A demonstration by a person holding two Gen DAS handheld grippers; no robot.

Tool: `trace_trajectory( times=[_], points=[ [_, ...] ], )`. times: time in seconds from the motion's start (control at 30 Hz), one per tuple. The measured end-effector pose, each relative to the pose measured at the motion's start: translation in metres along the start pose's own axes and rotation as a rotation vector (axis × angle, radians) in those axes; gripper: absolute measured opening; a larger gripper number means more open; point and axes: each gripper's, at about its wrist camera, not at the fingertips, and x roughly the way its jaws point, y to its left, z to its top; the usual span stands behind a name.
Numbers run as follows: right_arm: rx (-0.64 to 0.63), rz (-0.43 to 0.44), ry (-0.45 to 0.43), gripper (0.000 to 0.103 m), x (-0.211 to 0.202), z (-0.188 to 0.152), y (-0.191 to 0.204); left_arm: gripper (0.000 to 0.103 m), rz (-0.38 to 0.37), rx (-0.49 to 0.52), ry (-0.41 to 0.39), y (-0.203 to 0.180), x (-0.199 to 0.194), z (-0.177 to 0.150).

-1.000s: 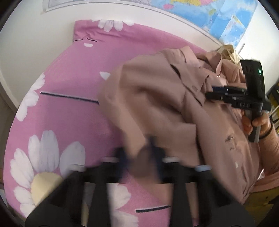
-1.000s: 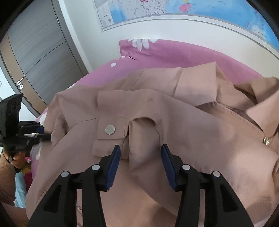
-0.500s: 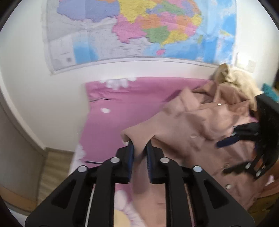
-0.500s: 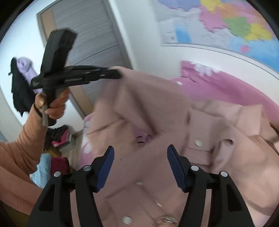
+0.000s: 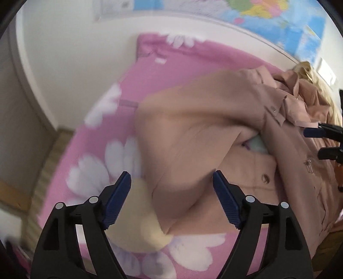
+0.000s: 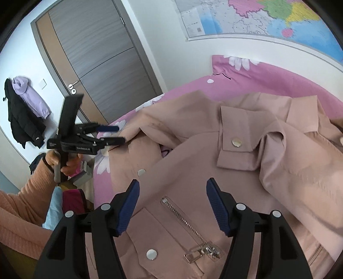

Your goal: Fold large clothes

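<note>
currently, the pink jacket (image 6: 225, 171) is lying spread across the pink floral bedsheet (image 6: 268, 79), with its collar end toward the far right and a sleeve fold bulging up at its left side. the left gripper (image 5: 171, 193) is hovering over that sleeve fold; its jaws have just been opening and are now standing wide apart, with fabric lying below the gap but neither pad pressing on it. the right gripper (image 6: 172, 206) is hanging over the near front panel of the jacket, above a diagonal metal zipper (image 6: 188, 225); its jaws are also apart and nothing is clamped between them. 2 snap buttons are showing near that zipper. in the right wrist view, a hand (image 6: 64, 163) in an orange sleeve is holding the left gripper at the jacket's left edge. a wall map (image 6: 268, 17) is hanging beyond the bed.
</note>
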Motion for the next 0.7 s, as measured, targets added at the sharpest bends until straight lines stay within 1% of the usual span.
trace_trajectory(
  times=[0.03,0.07,0.1,0.13,0.17,0.2,0.23,0.27,0.33,0.37,0.4,0.43,0.5,0.57,0.6,0.63,0.67,0.7],
  points=[
    [0.004,-0.002,0.000,0.064,-0.001,-0.003,0.000,0.078,-0.005,-0.009,0.006,0.001,0.003,-0.003],
    [0.010,-0.008,-0.002,0.064,-0.003,-0.005,-0.001,0.078,0.004,0.002,-0.005,-0.002,0.005,-0.006],
    [0.017,-0.009,-0.003,0.064,-0.004,-0.008,-0.002,0.073,0.012,0.031,-0.019,-0.007,0.005,-0.008],
    [0.024,-0.010,-0.005,0.064,-0.007,-0.010,-0.002,0.045,0.018,0.044,-0.023,-0.010,0.006,-0.008],
    [0.035,-0.016,-0.006,0.064,-0.009,-0.012,-0.004,0.030,0.041,0.054,-0.024,-0.013,0.006,-0.005],
    [0.042,-0.024,-0.009,0.064,-0.011,-0.013,-0.006,0.005,0.061,0.063,-0.024,-0.014,0.004,0.001],
    [0.048,-0.031,-0.012,0.064,-0.014,-0.014,-0.008,0.004,0.063,0.060,-0.037,-0.013,0.000,0.008],
    [0.057,-0.041,-0.020,0.064,-0.018,-0.016,-0.011,0.004,0.071,0.052,-0.068,-0.012,-0.009,0.019],
    [0.080,-0.052,-0.041,0.064,-0.030,-0.020,-0.017,0.004,0.079,0.069,-0.128,-0.017,-0.028,0.041],
    [0.089,-0.061,-0.057,0.064,-0.036,-0.021,-0.019,0.004,0.085,0.097,-0.166,-0.024,-0.039,0.053],
    [0.096,-0.068,-0.070,0.064,-0.042,-0.023,-0.021,0.004,0.099,0.147,-0.212,-0.037,-0.054,0.068],
    [0.106,-0.074,-0.085,0.064,-0.049,-0.025,-0.024,0.004,0.111,0.183,-0.238,-0.049,-0.062,0.077],
    [0.124,-0.089,-0.116,0.064,-0.062,-0.028,-0.029,0.004,0.130,0.292,-0.305,-0.085,-0.082,0.100],
    [0.146,-0.097,-0.142,0.064,-0.074,-0.033,-0.034,0.007,0.150,0.400,-0.361,-0.122,-0.092,0.116],
    [0.157,-0.103,-0.159,0.064,-0.081,-0.036,-0.036,0.011,0.150,0.456,-0.382,-0.144,-0.094,0.124],
    [0.166,-0.111,-0.174,0.064,-0.089,-0.039,-0.039,0.012,0.135,0.486,-0.391,-0.161,-0.094,0.128],
    [0.174,-0.117,-0.182,0.064,-0.092,-0.042,-0.041,0.012,0.101,0.510,-0.393,-0.179,-0.092,0.132],
    [0.187,-0.130,-0.194,0.064,-0.099,-0.047,-0.044,0.012,0.049,0.551,-0.383,-0.202,-0.085,0.135]
  ],
)
